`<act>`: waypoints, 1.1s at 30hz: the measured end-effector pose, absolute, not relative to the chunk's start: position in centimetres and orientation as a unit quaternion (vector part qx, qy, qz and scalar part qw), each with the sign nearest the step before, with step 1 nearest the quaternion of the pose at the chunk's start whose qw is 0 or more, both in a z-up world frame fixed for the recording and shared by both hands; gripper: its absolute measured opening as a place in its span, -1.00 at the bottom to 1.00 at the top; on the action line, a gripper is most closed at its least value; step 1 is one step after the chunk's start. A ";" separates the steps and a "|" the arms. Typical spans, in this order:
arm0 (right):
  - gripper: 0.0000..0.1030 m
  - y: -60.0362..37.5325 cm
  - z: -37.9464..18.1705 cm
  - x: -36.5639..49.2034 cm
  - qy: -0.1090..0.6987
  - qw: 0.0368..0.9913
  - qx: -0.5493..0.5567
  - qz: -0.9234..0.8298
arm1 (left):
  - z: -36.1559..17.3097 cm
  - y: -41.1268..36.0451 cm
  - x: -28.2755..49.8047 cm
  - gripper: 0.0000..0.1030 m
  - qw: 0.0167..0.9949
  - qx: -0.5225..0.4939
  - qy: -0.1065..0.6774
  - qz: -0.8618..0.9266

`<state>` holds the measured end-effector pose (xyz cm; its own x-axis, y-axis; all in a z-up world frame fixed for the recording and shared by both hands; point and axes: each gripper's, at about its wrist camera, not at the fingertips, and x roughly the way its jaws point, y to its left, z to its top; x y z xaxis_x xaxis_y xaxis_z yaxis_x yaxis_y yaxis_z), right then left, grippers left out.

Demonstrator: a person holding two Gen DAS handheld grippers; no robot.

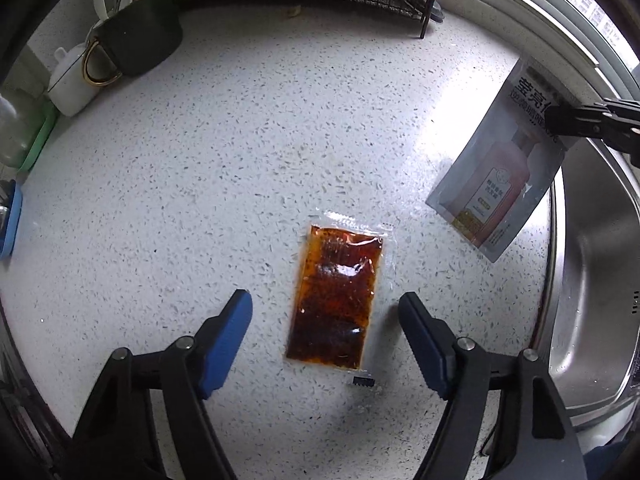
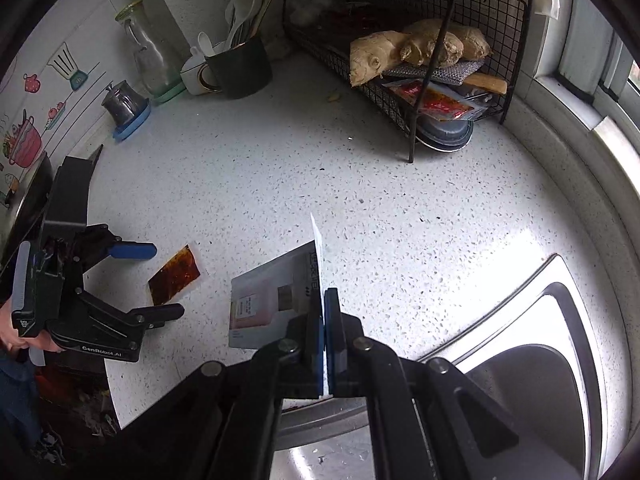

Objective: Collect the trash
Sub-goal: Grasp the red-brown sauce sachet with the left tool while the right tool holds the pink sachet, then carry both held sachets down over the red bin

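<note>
Your speckled white countertop (image 1: pixel 248 168) fills both views, with the steel sink (image 1: pixel 592 280) at its right edge. At the back stand a black wire rack (image 2: pixel 460 20) holding ginger roots (image 2: pixel 416 50), and a dark mug (image 2: pixel 236 66) stuffed with utensils.

Your right gripper (image 2: pixel 323 300) has its jaws pressed together on the edge of a grey sample sachet (image 1: pixel 500 176), which hangs off the counter near the sink rim; its face shows a pinkish bottle with a white label and dark printed characters along the top.

Your left gripper (image 1: pixel 326 312) points down with its blue-padded jaws apart, one on each side of the sauce packet (image 1: pixel 336 300) and not touching it. That packet lies flat on the counter: a clear rectangular pouch with crimped ends, full of dark red-brown oily sauce flecked with bits, glossy where light catches it.
</note>
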<state>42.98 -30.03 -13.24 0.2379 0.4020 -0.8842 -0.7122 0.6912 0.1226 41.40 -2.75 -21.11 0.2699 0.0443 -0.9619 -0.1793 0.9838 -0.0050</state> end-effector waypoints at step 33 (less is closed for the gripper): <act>-0.99 -26.4 -9.9 37.5 0.473 0.755 -0.185 0.415 | -14.7 -3.6 30.2 -0.91 0.821 -0.123 0.549 0.093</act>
